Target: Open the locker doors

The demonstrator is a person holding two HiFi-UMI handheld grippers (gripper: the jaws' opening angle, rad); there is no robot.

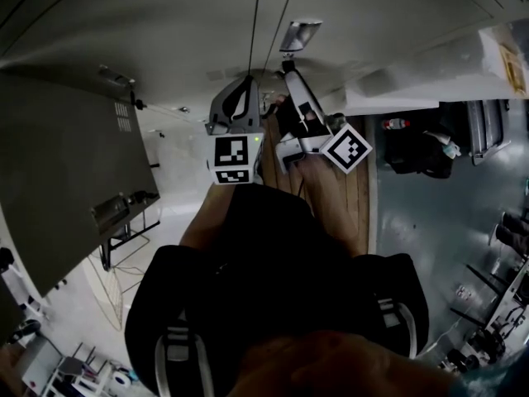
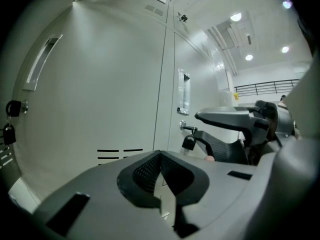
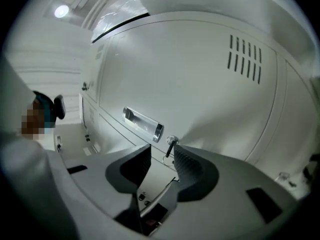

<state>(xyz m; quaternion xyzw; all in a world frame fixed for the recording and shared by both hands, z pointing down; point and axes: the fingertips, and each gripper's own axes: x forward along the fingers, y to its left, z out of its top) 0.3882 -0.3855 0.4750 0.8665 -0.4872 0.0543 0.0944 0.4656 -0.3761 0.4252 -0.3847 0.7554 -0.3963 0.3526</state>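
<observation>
Two-jaw right tongs (image 3: 161,151) spread round key (image 3: 171,146), left tongs (image 2: 161,155) pressed together, padlock (image 2: 189,143) beyond.

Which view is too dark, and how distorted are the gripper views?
Head view: dim, underexposed. Left gripper view: bright, fisheye bows the white metal locker doors; ceiling lamps glare. Right gripper view: evenly lit, small metal latch sharp, corners vignetted black.

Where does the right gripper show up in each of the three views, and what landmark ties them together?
Head view: right gripper at upper centre, tips just below the metal recessed handle.
Left gripper view: centre right, jaws apart at the latch.
Right gripper view: bottom centre, its own jaws apart.
Shared landmark: that handle.
</observation>
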